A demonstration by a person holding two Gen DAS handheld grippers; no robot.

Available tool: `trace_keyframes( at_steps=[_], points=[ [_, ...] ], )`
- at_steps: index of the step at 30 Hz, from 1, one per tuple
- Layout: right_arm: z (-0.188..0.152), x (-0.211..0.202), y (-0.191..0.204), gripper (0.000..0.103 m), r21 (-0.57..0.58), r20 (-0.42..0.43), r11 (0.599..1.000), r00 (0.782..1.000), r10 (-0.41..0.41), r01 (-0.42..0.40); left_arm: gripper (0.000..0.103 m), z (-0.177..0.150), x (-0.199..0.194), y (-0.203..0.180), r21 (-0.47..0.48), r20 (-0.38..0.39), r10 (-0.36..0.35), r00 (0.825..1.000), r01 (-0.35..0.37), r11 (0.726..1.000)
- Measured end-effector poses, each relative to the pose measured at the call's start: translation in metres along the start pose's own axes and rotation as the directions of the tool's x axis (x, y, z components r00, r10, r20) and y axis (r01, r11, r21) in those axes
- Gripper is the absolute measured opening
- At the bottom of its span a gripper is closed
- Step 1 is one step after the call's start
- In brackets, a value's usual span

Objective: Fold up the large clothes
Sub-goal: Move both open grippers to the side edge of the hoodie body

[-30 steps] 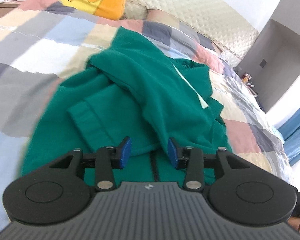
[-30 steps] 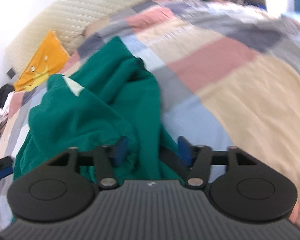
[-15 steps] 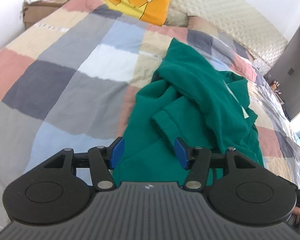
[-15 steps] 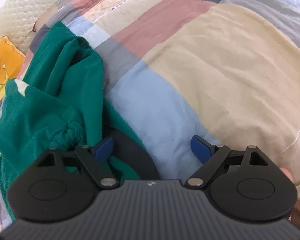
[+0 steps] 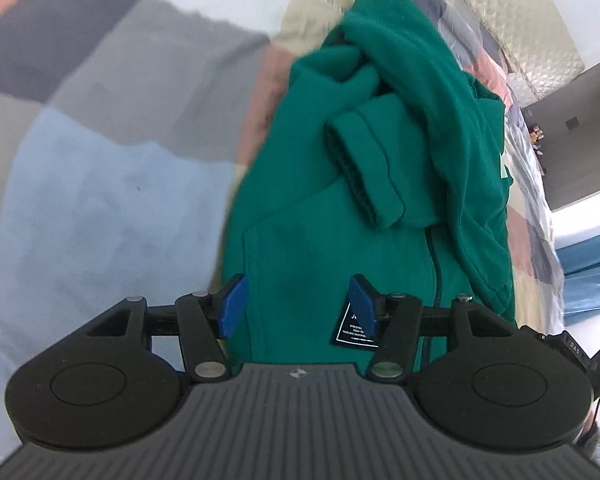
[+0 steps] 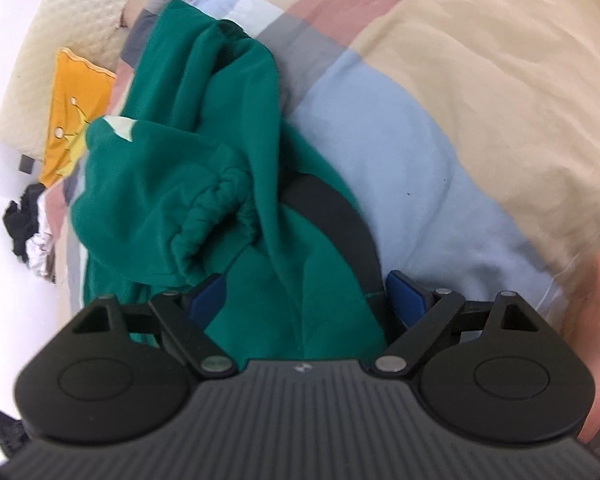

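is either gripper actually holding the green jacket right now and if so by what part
Neither holds it. The left gripper and right gripper both have just been opening; the green jacket lies between their spread fingers, its hem edge unpinched, on the bed.

Bed with patchwork quilt (image 5: 100,184) carries crumpled green jacket (image 5: 340,208); orange pillow (image 6: 76,112) lies beyond the jacket, against the quilted headboard (image 6: 80,28).

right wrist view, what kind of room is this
Most likely a bedroom: a green jacket lies crumpled on a bed with a patchwork duvet, a quilted cream headboard behind it, and an orange cushion leaning against that.
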State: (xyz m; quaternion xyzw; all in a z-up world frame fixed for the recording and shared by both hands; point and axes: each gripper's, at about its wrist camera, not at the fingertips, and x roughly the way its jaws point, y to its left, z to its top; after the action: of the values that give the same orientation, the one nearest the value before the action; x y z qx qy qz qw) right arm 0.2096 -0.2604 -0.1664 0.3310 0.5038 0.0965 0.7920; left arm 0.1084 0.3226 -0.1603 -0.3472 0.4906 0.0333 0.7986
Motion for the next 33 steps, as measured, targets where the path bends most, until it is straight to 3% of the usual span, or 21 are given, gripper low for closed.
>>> trace_keyframes(
  at_steps=[4,8,17,26,30,33],
  points=[
    [0.003,-0.004,-0.006,0.090,0.054,0.006,0.996,0.998,0.066,-0.066,0.062,0.001,0.015,0.003,-0.015,-0.042,0.013,0.999,-0.014,1.000],
    [0.006,-0.006,-0.011,0.090,0.094,0.027,0.992,0.996,0.081,-0.084,0.062,0.000,0.024,0.004,-0.013,-0.063,0.044,0.997,-0.044,0.999],
    [0.003,-0.012,0.000,0.089,0.005,0.034,0.991,0.991,0.133,-0.133,0.062,-0.003,0.023,0.001,-0.010,-0.087,0.153,0.984,-0.154,0.988],
    [0.001,0.020,0.002,0.087,-0.017,-0.003,0.997,0.997,-0.081,0.081,0.062,-0.003,0.042,-0.004,-0.004,-0.168,0.158,0.973,-0.161,0.987],
    [0.001,0.027,-0.001,0.089,0.011,-0.068,1.000,0.998,0.008,-0.008,0.062,-0.003,0.052,-0.008,0.021,-0.207,0.165,0.964,-0.165,0.986],
    [0.001,0.020,-0.005,0.088,0.048,-0.076,0.985,0.983,0.168,-0.165,0.061,-0.005,0.052,-0.013,0.037,-0.211,0.147,0.966,-0.143,0.989]
  ],
)
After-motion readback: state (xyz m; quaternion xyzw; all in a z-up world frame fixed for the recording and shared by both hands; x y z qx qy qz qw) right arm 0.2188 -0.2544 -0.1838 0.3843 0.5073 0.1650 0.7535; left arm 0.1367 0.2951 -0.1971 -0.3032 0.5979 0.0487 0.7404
